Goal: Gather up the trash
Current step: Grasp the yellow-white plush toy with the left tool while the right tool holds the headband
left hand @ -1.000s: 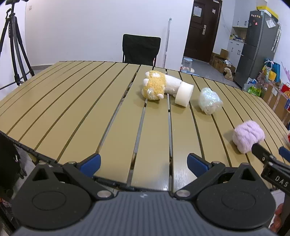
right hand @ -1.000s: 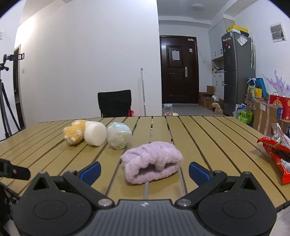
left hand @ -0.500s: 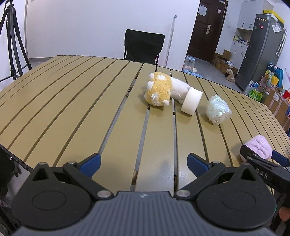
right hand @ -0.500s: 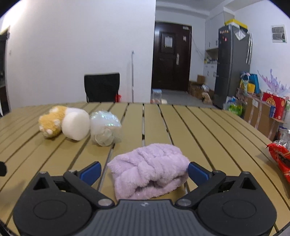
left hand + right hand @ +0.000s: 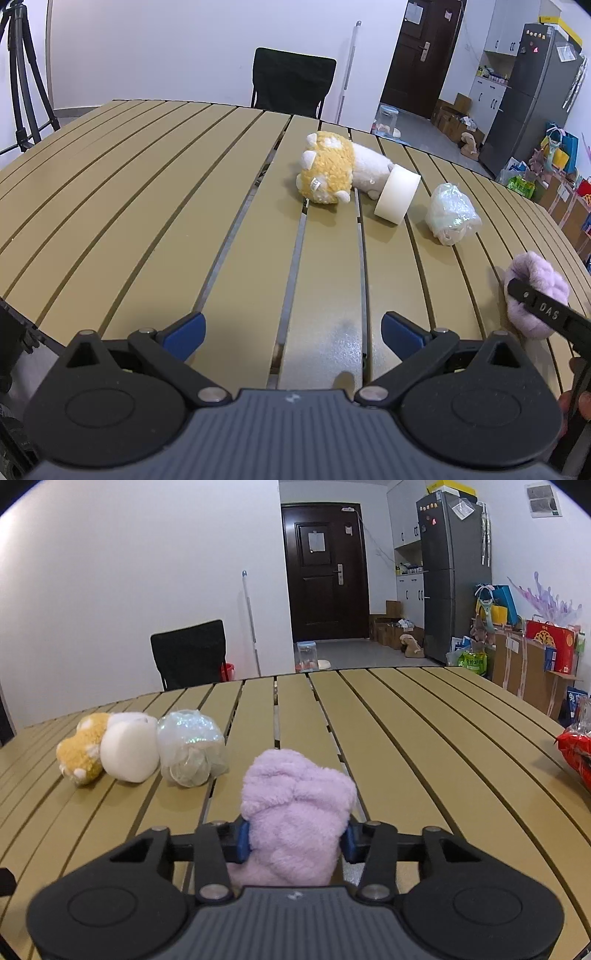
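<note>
My right gripper (image 5: 295,840) is shut on a fluffy purple cloth (image 5: 295,812) near the table's front edge; the cloth bulges between the blue pads. The cloth also shows at the right of the left wrist view (image 5: 535,291), behind the right gripper's finger. My left gripper (image 5: 291,332) is open and empty over the slatted table (image 5: 147,221). A crumpled clear plastic wrapper (image 5: 452,214) lies right of a white roll (image 5: 397,199) and a yellow plush toy (image 5: 327,173). These also show in the right wrist view: wrapper (image 5: 190,747), roll (image 5: 127,751), plush (image 5: 83,753).
A red snack bag (image 5: 576,753) lies at the table's right edge. A black chair (image 5: 293,83) stands behind the table. A tripod (image 5: 22,74) stands at the far left. A fridge (image 5: 454,572) and boxes line the right wall.
My right gripper moved forward and shut on the purple cloth, which is now squeezed upright. My left gripper moved forward over the table and stayed open.
</note>
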### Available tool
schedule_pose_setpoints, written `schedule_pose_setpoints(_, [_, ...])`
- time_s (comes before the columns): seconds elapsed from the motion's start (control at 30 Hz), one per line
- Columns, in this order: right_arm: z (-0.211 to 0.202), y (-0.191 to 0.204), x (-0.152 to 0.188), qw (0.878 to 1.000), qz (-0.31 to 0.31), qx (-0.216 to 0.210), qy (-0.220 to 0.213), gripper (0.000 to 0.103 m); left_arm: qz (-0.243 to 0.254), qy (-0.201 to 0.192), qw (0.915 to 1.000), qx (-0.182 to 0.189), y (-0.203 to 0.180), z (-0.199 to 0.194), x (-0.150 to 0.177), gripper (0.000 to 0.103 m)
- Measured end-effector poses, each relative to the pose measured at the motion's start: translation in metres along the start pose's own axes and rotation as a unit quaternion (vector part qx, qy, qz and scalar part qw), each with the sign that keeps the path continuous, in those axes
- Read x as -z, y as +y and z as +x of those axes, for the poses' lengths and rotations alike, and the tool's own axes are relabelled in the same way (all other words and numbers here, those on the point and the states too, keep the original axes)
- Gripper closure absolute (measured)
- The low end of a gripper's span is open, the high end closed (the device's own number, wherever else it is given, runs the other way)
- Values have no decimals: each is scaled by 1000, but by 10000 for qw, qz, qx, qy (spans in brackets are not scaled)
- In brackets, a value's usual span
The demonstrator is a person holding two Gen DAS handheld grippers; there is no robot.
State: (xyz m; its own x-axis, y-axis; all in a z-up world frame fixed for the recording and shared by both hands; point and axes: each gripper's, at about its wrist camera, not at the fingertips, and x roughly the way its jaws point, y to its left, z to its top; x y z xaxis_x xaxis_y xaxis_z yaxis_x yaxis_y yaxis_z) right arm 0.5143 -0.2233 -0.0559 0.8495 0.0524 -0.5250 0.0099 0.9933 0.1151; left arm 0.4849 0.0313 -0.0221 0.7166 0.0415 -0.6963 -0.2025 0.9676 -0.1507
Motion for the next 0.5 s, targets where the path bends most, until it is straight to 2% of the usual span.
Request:
schedule_pose_setpoints(0.03, [-1,-2,0,10000,64,-49,-43,73,15,-3,10000,-1,-1,0,0,0])
schedule_pose_setpoints(0.17, [-6,-13,-4,9992,349,-123,-162,80,5,-66,10000,-11,0,-1,-4,0])
schedule_pose_setpoints(0.3, [-5,-27,-7,9967,726,-246,-249,82,115,-239,9995,-148,0,-5,-16,0])
schedule_pose_setpoints(0.5, [-2,-35,-20,9935,971,-388,-443,82,450,-674,9959,-401,-9,-4,-47,0])
